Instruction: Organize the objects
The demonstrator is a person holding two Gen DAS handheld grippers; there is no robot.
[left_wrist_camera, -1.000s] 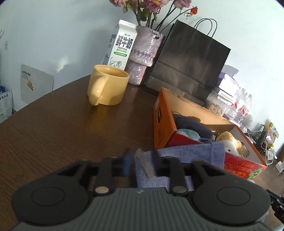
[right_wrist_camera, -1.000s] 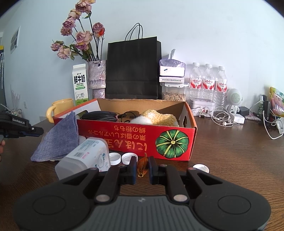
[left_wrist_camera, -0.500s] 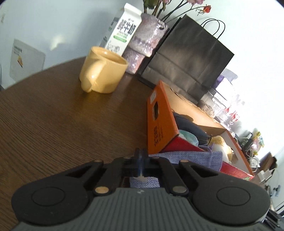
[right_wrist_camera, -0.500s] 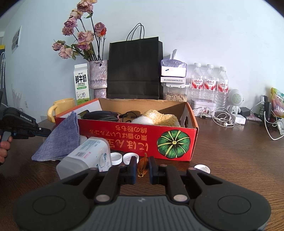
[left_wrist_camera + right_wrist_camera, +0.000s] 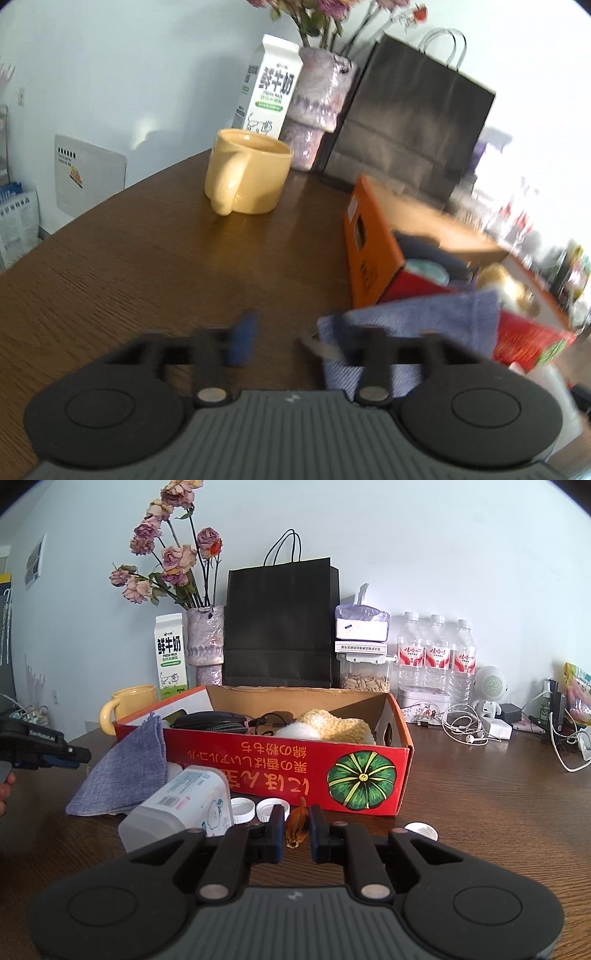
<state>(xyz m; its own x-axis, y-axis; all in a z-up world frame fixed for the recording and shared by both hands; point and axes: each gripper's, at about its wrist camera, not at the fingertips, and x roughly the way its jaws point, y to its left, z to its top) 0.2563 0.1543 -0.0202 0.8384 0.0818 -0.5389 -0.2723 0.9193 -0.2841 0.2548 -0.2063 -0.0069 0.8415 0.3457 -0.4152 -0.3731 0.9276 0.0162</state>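
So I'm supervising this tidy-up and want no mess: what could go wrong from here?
1. The blue cloth only leans on the red box wall; the left gripper, its jaws just opened, no longer pinches it, so it may slide down.
2. The right gripper is shut on a small dried flower, which could crumble.
3. The bottle on its side and loose caps sit close by and could get knocked.

Blue cloth (image 5: pixel 122 775), red box (image 5: pixel 280 771), yellow mug (image 5: pixel 247 171).
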